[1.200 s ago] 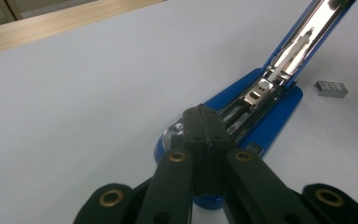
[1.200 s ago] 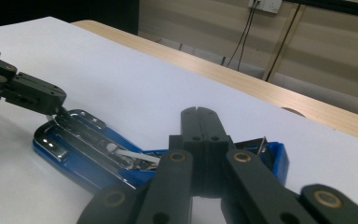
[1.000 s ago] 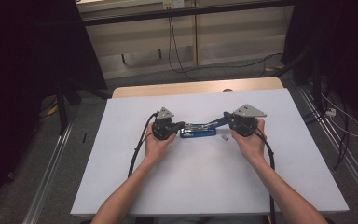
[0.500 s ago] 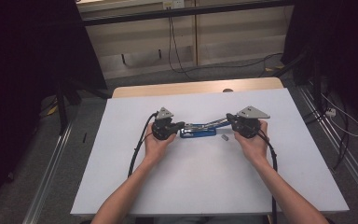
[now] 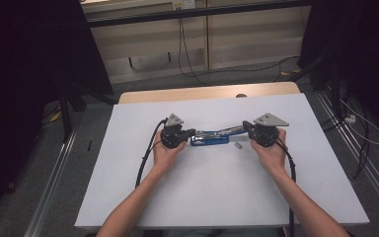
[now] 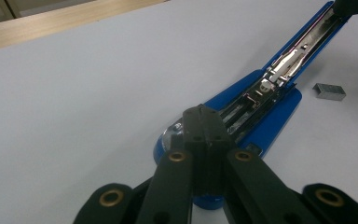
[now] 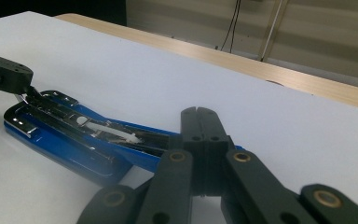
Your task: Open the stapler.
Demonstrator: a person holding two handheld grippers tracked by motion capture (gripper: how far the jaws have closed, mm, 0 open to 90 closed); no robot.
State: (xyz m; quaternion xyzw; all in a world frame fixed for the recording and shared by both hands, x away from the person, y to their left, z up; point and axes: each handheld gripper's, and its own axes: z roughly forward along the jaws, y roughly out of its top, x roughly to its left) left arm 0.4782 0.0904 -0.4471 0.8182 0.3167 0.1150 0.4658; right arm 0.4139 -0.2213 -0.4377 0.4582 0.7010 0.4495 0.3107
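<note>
Blue stapler [image 5: 208,139] lies opened near the middle of the surface [image 5: 217,197], a little toward its far edge, and you work on it from both ends. Your left gripper [image 5: 191,132] has its jaws fully together, and it presses down on the front end of the blue base [image 6: 261,126], so I judge you keep the base from sliding or lifting. Your right gripper [image 5: 245,126] also has its jaws together; its tip is at the end of the raised top arm [image 7: 144,161], which stays tilted up and away from the base. I cannot tell if it pinches the arm or only props it. This way the metal staple channel [image 6: 242,105] stays exposed for loading. A small strip of staples [image 5: 237,145] waits on the surface just beside the stapler, on the right side, free of both grippers.
</note>
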